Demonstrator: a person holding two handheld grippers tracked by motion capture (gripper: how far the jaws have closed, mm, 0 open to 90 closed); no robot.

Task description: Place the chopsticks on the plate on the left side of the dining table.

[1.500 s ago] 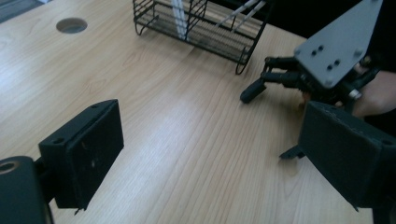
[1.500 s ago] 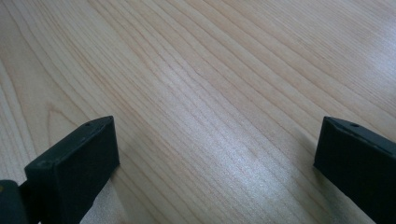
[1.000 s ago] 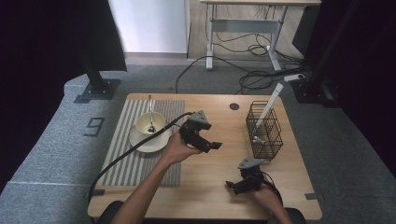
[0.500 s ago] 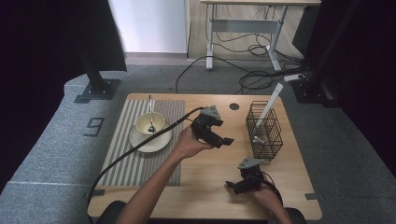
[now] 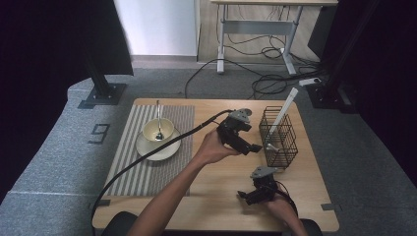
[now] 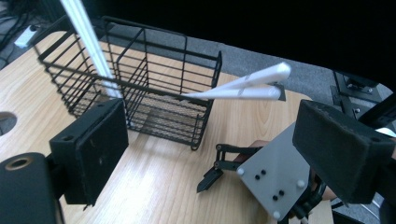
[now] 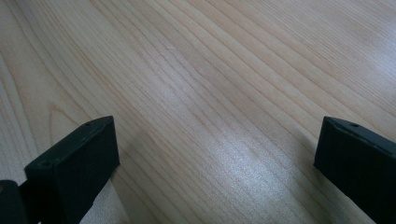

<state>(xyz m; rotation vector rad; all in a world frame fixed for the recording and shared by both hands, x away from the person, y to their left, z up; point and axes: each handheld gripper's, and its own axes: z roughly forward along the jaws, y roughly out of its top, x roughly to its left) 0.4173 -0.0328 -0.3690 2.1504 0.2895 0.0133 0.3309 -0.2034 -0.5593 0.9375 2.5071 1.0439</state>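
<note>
The left gripper (image 5: 248,146) hangs just left of the black wire basket (image 5: 278,139) in the middle right of the high view, its jaws spread wide and holding nothing; in the left gripper view those jaws frame the basket's near corner from the lower edge of the frame, and the white chopsticks (image 6: 243,86) stick out over the basket's rim towards the upper right, their long axis running nearly level from the basket's inside out past its corner; a second white stick (image 6: 88,42) leans steeply in the basket at the upper left. So, as I judge it, the chopsticks lie ahead of and a little above the open jaws, and the left hand is plainly the nearer one; its forearm reaches up from the bottom of the high view on a slant, wrist bent towards the basket. The right gripper (image 5: 248,194) rests low near the bottom edge of the wooden table (image 5: 216,196), well apart from the basket, jaws likewise spread over bare wood. A bowl (image 5: 158,130) with a spoon sits far left on a striped mat.
</note>
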